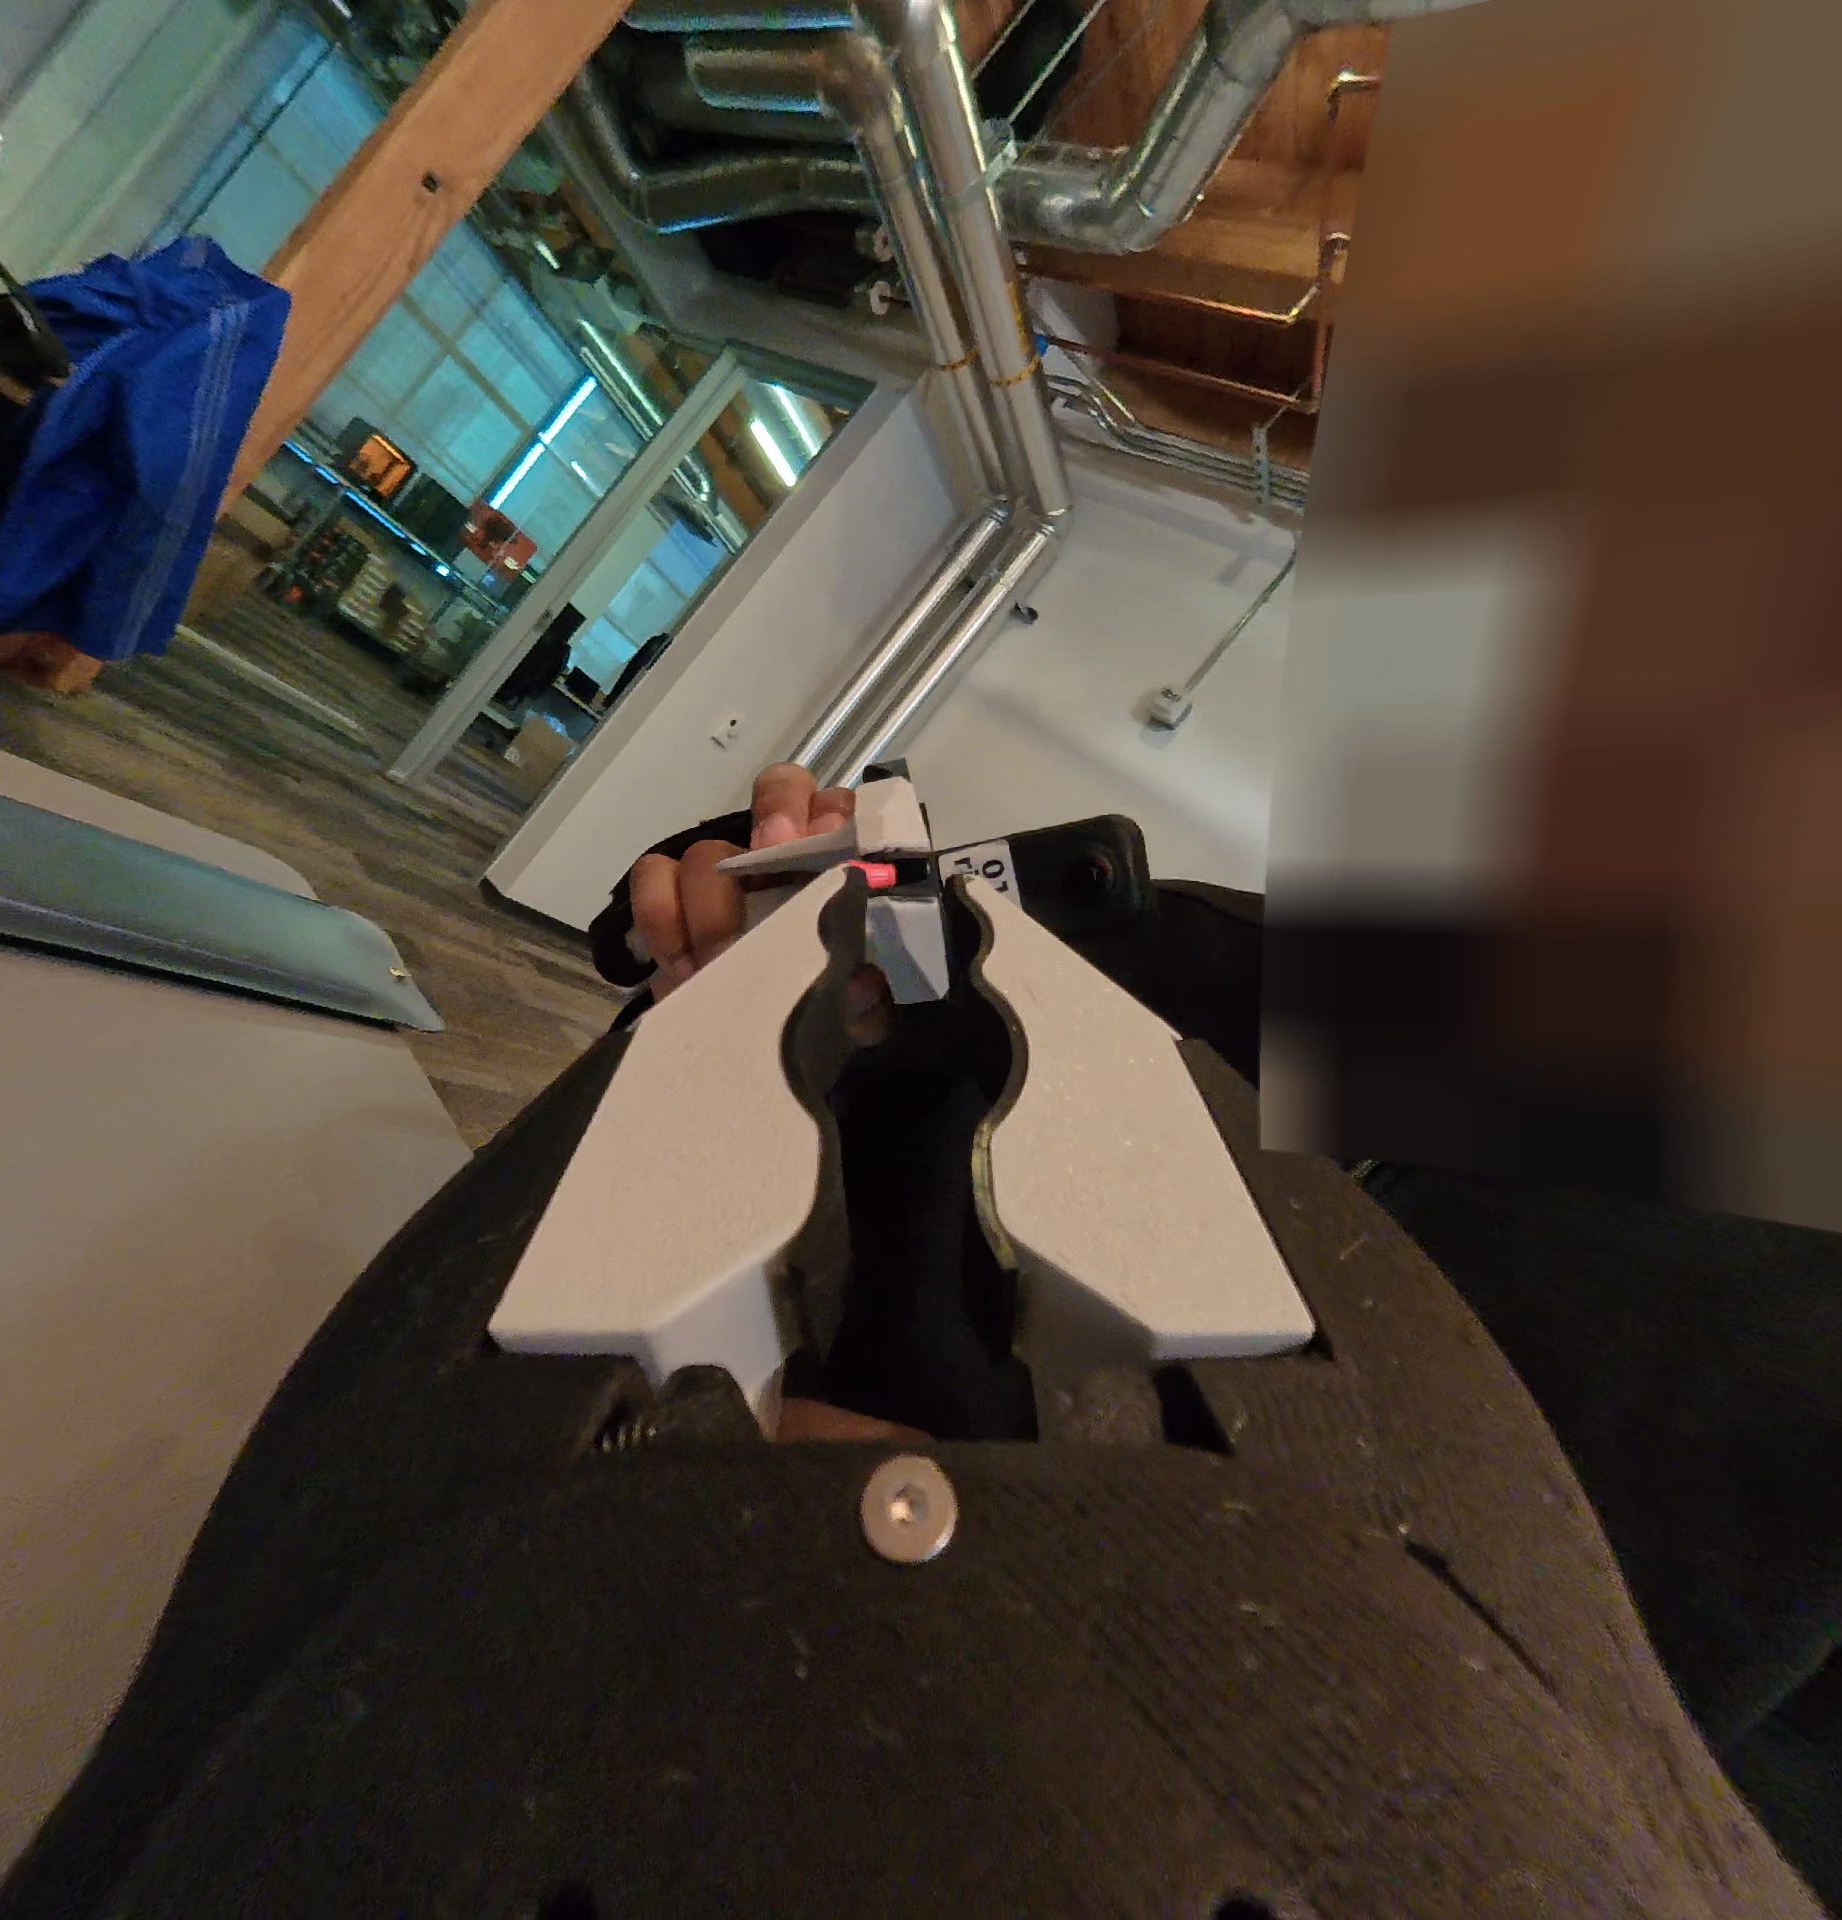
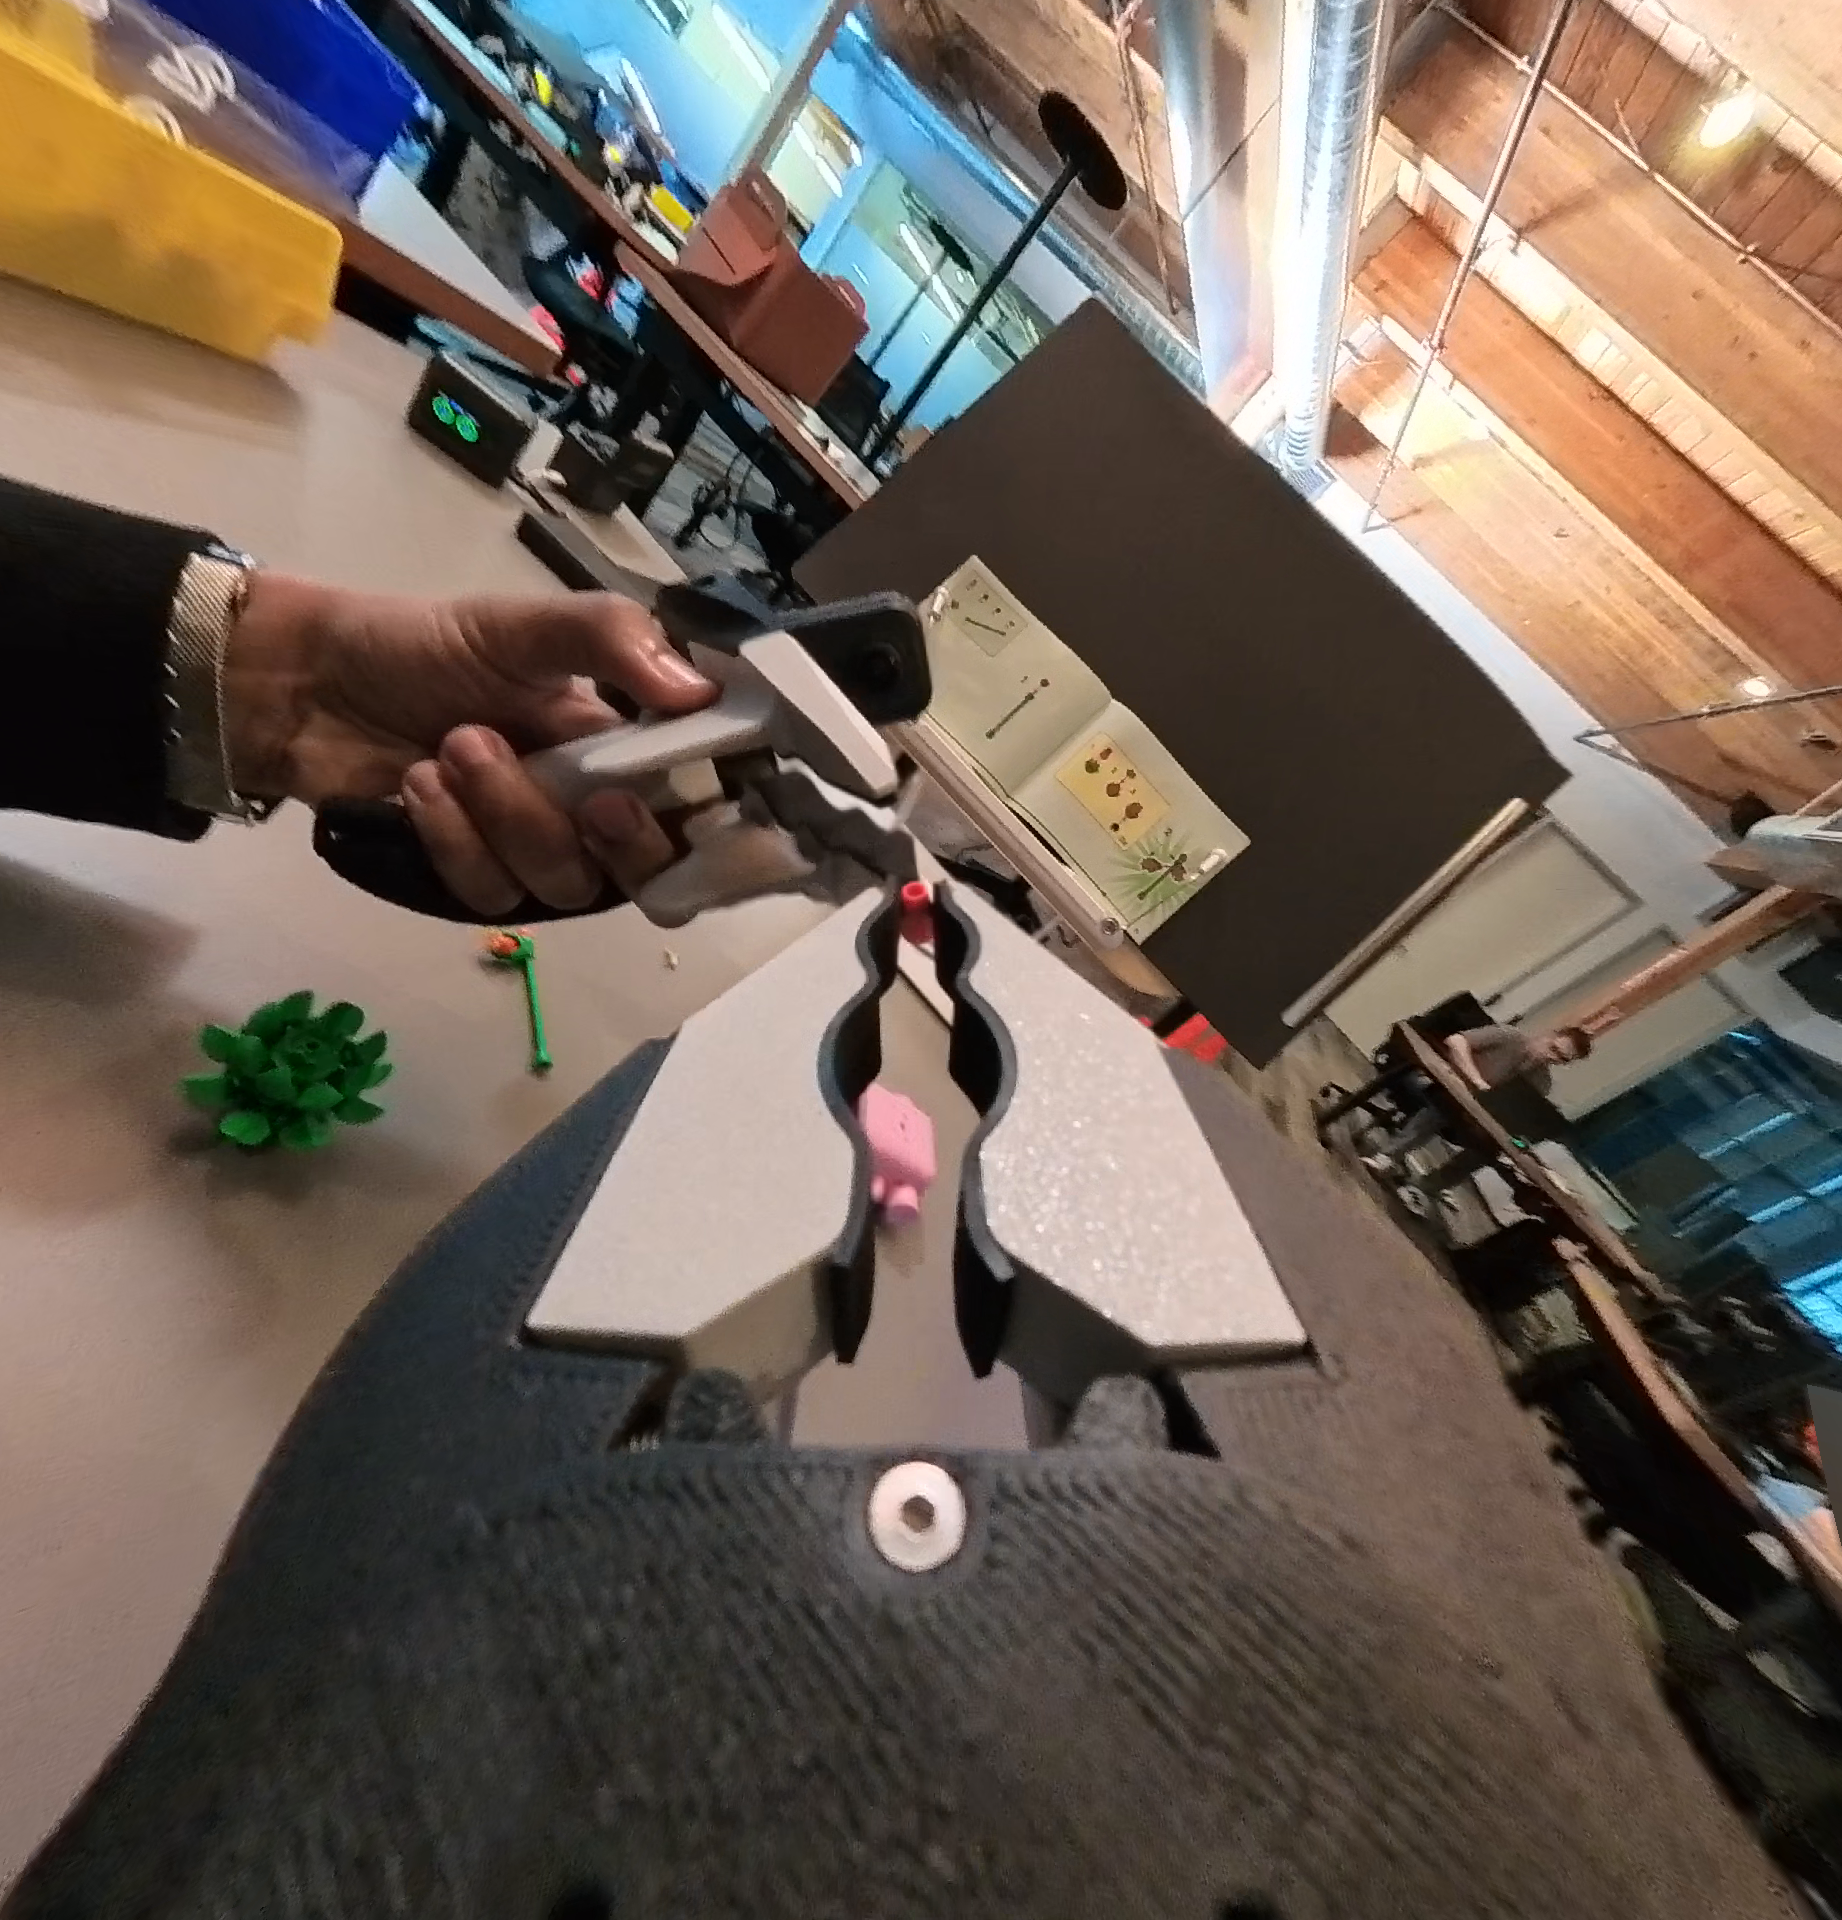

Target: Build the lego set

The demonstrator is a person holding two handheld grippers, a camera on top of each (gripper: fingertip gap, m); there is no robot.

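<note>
Ductwork (image 1: 958, 260) and wooden beam (image 1: 418, 197) overhead in the left wrist view, glass wall (image 1: 501, 436) beyond, blue cloth (image 1: 117, 447) at far left, pale table (image 1: 169, 1195) along the left edge. Left gripper (image 1: 901, 885) raised off the table, fingers parted a little, gripping nothing. Just past its tips, right gripper (image 1: 889, 878) pinching a small red piece (image 1: 877, 875).

Right wrist view – beige table again, with yellow bin (image 2: 138, 208) at the back, green leaf cluster (image 2: 288, 1070) and flower stem (image 2: 527, 997) lying well apart from the grippers, pink brick (image 2: 896, 1153) visible through the finger gap. Booklet (image 2: 1083, 769) propped against a black board (image 2: 1208, 582). Right gripper nearly closed, red piece clamped at its tips – in mid-air, just beneath the left gripper held by a hand (image 2: 481, 748).
</note>
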